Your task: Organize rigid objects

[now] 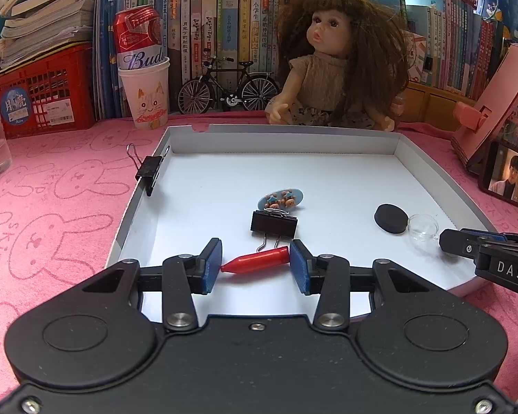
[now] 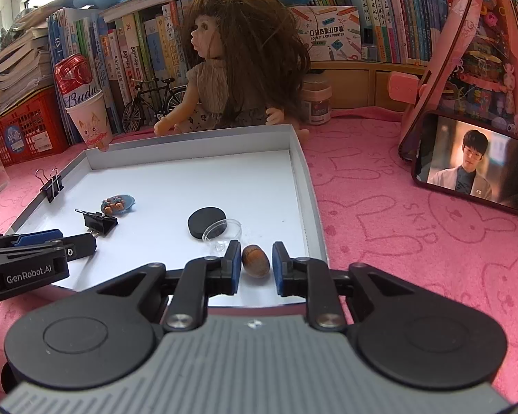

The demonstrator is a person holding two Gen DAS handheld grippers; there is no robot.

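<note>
Left wrist view: left gripper (image 1: pixel 255 264) is sitting open around the red cone (image 1: pixel 257 261) at lower centre of the white tray (image 1: pixel 402 146), gripping nothing. Right gripper (image 2: pixel 256 262) is straddling the brown acorn (image 2: pixel 255 260) at lower centre, jaws parted, apparently not clamping. Risks: tapered cone squirting out, acorn rolling into the glass dish (image 2: pixel 222 229).

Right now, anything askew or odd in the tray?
One binder clip is clamped onto the left wall of the white tray rather than lying inside it like the other binder clip. The clear dish leans against the black puck. Nothing is spilled or broken.
</note>
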